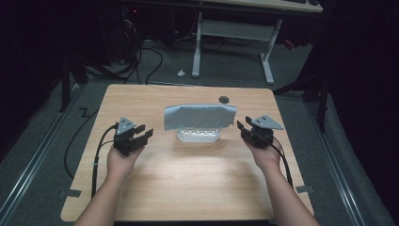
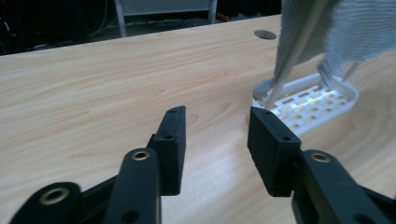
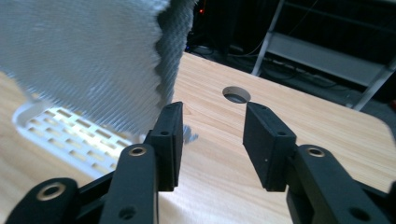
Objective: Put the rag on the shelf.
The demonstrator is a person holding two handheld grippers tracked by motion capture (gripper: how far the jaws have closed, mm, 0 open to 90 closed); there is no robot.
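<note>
- Flanking a grey cloth (image 1: 200, 117) that hangs over a small white slotted rack (image 1: 198, 136) at the middle of the surface (image 1: 188, 179), the left gripper (image 1: 141, 133) and right gripper (image 1: 243, 126) hover apart from it, jaws spread wide and holding nothing.
- Judged step: the approach, before any grasp. Next, each gripper likely needs to close in on a cloth edge and pinch it.
- The left gripper view shows a thin rod (image 2: 299, 46) propping the cloth.
- The right gripper view shows the cloth's scalloped edge just beside one jaw, and a round hole (image 3: 236, 94) beyond.
</note>
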